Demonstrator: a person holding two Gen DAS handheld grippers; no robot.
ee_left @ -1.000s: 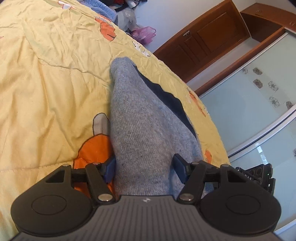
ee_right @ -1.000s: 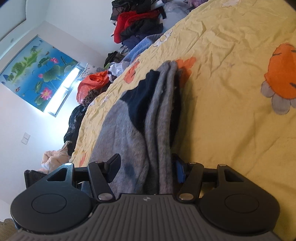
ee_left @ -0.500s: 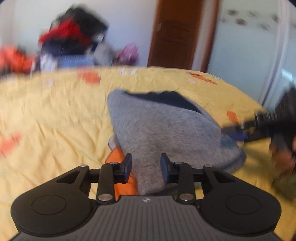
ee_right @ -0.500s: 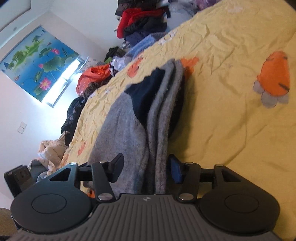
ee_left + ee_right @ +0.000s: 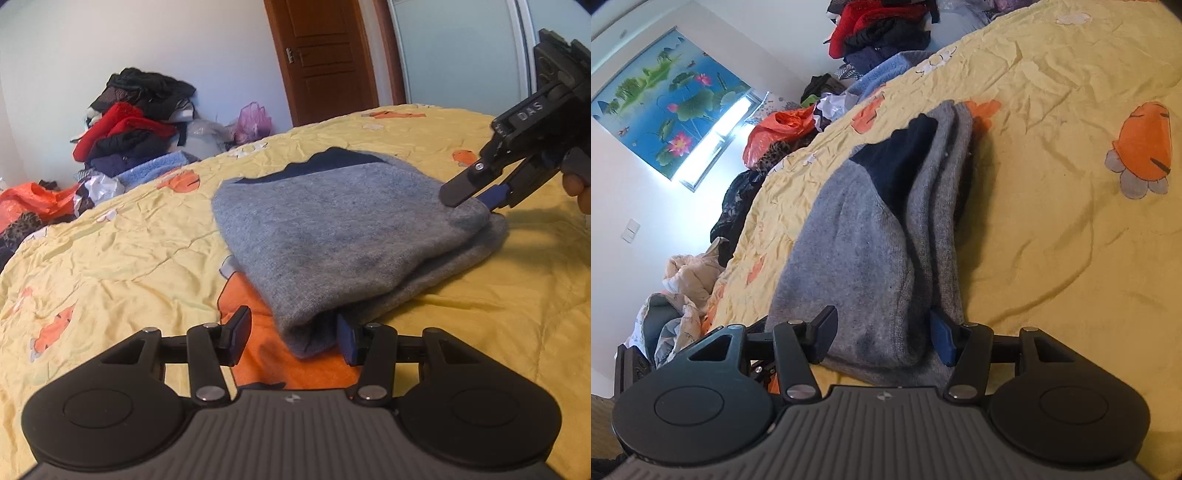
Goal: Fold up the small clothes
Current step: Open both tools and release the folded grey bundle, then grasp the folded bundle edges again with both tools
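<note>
A folded grey knitted sweater (image 5: 343,236) with a navy collar is shown on the yellow quilted bed (image 5: 110,258). The left gripper (image 5: 291,336), its jaws just reopened and released, brackets one corner. The right gripper (image 5: 882,336) is seen clamped on the layered edge. Final folding is judged in hand; a release and withdrawal come next.

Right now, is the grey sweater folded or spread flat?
Folded. The grey sweater lies on the yellow bedspread as a compact bundle, with stacked layers visible along its edge.
</note>
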